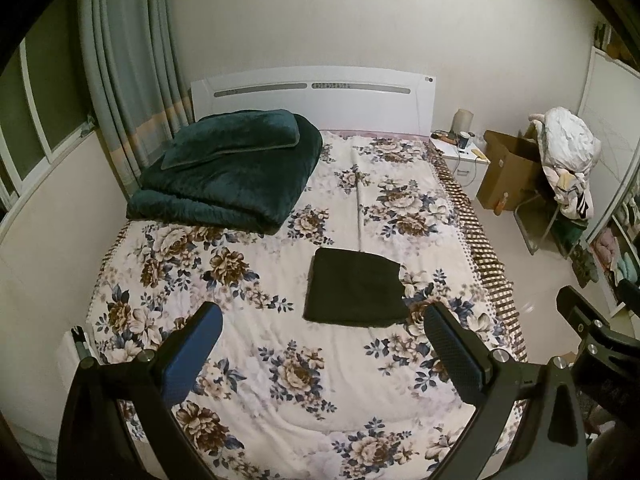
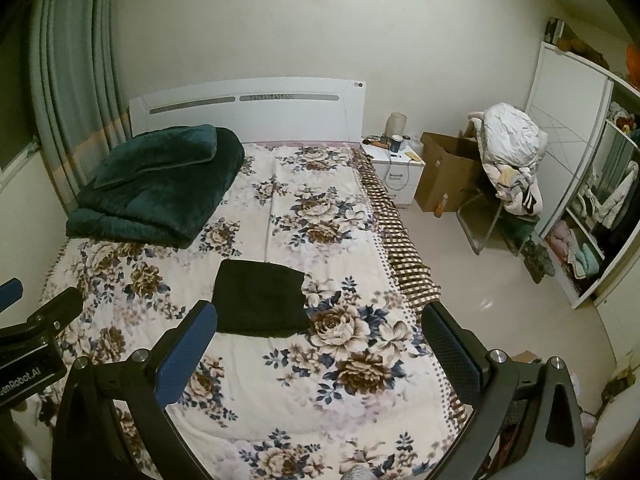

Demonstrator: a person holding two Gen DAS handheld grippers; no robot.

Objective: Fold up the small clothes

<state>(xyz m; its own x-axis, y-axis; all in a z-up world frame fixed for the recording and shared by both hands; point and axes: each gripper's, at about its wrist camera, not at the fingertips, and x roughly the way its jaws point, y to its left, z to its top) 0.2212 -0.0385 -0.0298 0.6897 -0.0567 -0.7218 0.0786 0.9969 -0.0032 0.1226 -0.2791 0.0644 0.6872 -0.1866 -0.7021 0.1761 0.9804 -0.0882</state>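
Observation:
A small black garment (image 1: 356, 288) lies folded into a flat rectangle on the flowered bedspread (image 1: 256, 360), near the middle of the bed. It also shows in the right wrist view (image 2: 260, 298). My left gripper (image 1: 324, 332) is open and empty, held above the bed just in front of the garment. My right gripper (image 2: 320, 332) is open and empty, held above the bed with the garment just beyond its left finger. Neither gripper touches the garment.
A folded dark green blanket (image 1: 228, 168) lies at the bed's far left by the white headboard (image 1: 312, 96). A nightstand (image 2: 396, 168), a cardboard box (image 2: 448, 172), a chair heaped with clothes (image 2: 508, 160) and an open wardrobe (image 2: 592, 208) stand at the right.

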